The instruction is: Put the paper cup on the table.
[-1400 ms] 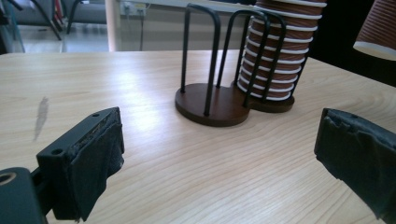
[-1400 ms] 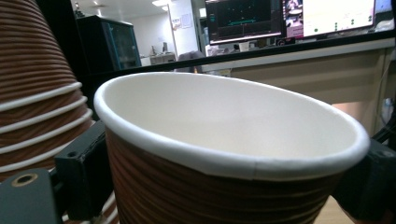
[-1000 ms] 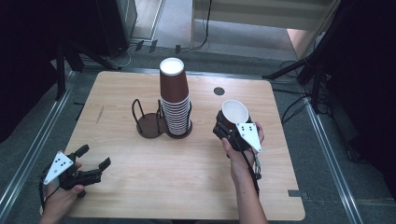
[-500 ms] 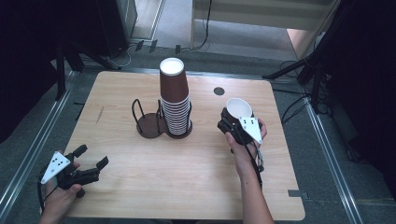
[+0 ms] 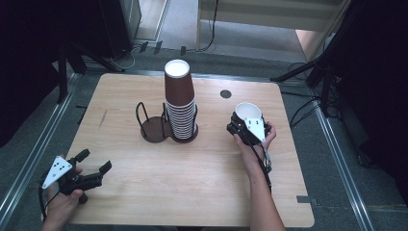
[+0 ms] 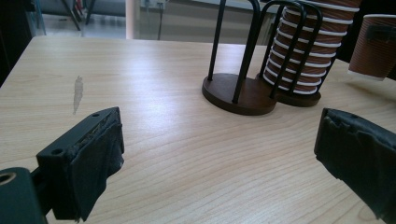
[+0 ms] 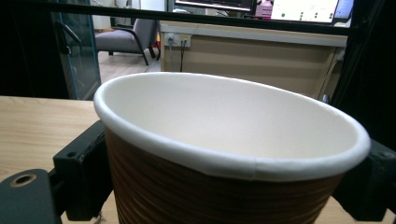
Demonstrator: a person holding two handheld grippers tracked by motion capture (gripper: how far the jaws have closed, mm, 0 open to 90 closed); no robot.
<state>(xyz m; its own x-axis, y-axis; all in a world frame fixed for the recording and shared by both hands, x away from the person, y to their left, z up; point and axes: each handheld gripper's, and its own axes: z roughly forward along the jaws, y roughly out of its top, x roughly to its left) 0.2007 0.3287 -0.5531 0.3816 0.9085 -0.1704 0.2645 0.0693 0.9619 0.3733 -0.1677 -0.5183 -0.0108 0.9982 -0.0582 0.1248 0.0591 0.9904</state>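
Between right tool (image 7: 224,186) jaws, cup (image 7: 224,154).

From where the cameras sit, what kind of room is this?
Probably a lab or office workspace set up for recording: a wooden table ringed by dark stands and floor cables, with monitors and an office chair behind.

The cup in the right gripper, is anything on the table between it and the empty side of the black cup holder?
Yes. The cup sits in the right gripper, right of the cup holder. The tall stack of cups fills the holder's near ring and stands between the cup and the empty ring on the far side.
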